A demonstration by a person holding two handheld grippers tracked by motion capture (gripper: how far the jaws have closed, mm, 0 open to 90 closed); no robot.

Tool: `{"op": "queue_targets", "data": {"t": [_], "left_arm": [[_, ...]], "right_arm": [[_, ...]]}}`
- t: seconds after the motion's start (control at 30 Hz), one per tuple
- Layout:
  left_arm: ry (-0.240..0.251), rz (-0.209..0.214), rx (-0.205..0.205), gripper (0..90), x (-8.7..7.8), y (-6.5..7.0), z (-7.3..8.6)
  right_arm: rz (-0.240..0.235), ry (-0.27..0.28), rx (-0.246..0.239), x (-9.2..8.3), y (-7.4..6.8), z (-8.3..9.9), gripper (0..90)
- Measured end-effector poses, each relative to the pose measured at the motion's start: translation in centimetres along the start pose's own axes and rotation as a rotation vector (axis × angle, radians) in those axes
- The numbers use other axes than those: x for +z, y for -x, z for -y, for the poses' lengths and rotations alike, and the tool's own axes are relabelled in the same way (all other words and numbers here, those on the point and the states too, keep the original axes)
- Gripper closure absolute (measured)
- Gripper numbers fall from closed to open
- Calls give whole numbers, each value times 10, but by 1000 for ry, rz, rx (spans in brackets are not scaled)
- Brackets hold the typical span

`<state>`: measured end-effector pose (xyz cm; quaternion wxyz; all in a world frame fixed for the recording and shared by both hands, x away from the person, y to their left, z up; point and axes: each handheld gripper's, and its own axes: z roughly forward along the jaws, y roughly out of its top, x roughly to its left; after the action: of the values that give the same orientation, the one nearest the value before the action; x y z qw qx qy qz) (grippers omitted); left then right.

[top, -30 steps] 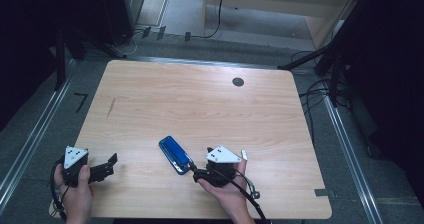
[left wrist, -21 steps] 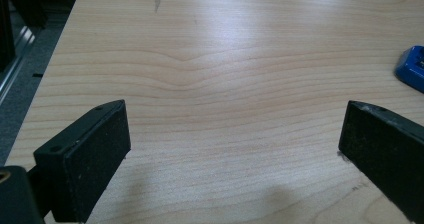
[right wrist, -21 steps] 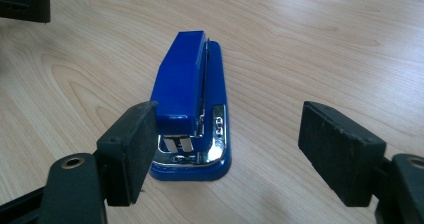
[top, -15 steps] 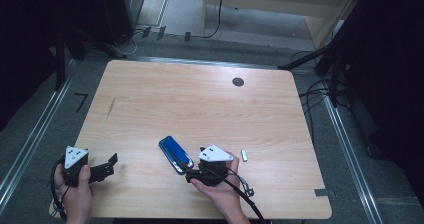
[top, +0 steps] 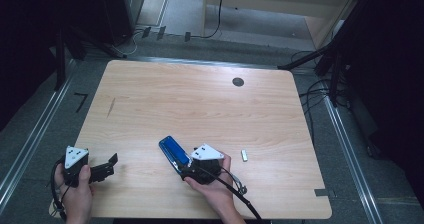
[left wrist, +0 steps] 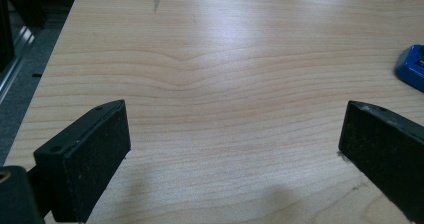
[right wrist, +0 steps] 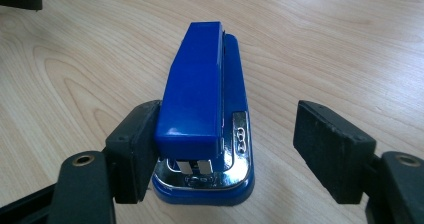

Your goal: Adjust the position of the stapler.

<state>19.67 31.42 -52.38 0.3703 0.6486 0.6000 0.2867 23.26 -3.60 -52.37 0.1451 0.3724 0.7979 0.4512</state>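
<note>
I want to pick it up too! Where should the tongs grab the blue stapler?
Probably across the two long flat sides of the blue stapler, near its back end, coming from behind. It lies flat and is narrow enough to fit between the open jaws of the right tongs.

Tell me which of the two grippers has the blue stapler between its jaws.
The right gripper: its open jaws straddle the blue stapler's near end, one pad against its side, the other well clear. The left gripper has bare table between its open jaws.
</note>
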Motion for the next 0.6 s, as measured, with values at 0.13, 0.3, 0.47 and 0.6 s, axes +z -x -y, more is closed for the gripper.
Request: {"op": "queue_targets", "data": {"t": [0.13,0.3,0.47,0.6], "left_arm": [[0,1,1,1,0,0,0],[0,2,1,1,0,0,0],[0,4,1,1,0,0,0],[-2,5,2,1,0,1,0]], "right_arm": [[-8,-4,-4,5,-1,1,359],[-24,-3,-20,11,-4,1,454],[-16,-11,-21,18,-7,1,485],[-2,-13,-22,21,-8,0,500]]}}
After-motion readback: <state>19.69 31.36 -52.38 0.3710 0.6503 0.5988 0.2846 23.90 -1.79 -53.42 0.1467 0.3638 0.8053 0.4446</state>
